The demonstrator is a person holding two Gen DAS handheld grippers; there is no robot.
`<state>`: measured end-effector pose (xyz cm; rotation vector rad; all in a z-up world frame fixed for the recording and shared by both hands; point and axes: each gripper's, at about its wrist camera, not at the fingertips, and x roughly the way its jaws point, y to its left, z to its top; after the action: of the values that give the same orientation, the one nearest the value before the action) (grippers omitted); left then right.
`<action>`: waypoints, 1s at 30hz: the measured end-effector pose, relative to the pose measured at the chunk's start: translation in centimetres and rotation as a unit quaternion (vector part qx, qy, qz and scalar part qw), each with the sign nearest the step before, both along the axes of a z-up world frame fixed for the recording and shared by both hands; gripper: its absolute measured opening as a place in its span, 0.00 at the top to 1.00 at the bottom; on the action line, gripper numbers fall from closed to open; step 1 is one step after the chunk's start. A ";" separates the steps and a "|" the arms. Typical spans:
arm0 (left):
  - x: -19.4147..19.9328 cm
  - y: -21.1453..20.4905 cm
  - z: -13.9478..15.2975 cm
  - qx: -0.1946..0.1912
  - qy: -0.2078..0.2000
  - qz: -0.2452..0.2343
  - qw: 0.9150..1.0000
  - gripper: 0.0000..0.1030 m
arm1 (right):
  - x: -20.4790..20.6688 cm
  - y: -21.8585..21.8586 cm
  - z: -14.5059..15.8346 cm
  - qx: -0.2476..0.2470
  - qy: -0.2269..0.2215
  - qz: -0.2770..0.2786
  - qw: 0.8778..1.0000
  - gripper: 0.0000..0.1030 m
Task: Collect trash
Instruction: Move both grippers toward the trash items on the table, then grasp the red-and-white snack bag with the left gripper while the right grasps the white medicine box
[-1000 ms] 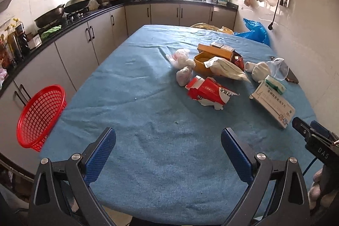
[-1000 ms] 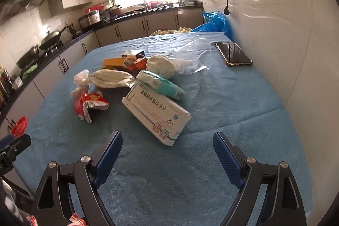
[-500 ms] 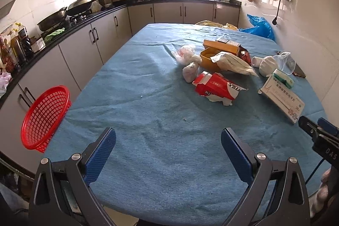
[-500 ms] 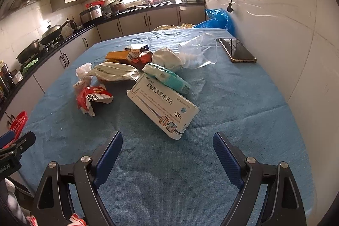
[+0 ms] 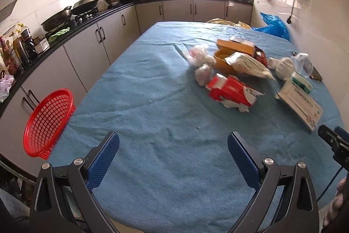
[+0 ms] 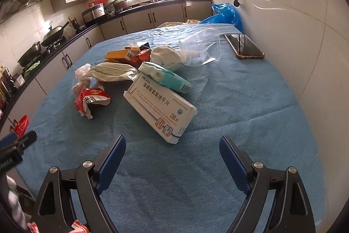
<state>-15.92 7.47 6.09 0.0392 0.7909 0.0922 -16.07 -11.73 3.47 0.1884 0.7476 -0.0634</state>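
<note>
We hold the left gripper (image 5: pixel 173 145) and the right gripper (image 6: pixel 172 151) above the near end of the blue-covered table (image 6: pixel 250 102), fingers spread wide and empty on both. The trash lies clustered mid-table: a white medicine box (image 6: pixel 160 109) nearest the right gripper; a crumpled red carton (image 5: pixel 232 92) beside it; a red basket (image 5: pixel 49 121) hangs at the table's left edge.

Blue tablecloth (image 5: pixel 152 84); red basket (image 5: pixel 47 121); white medicine box (image 6: pixel 160 110)

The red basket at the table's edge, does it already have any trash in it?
No. In the left wrist view the red basket shows only its bare mesh, with nothing inside.
</note>
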 end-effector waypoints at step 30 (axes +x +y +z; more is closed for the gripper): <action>14.7 -6.4 -4.9 -0.122 0.136 -0.095 0.979 0.08 | 9.2 -0.6 -1.6 0.004 0.051 0.101 0.994 0.19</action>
<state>-1.20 1.09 1.20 -0.1066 1.0627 -0.1967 -6.90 -12.29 1.88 0.1180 0.8650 0.1225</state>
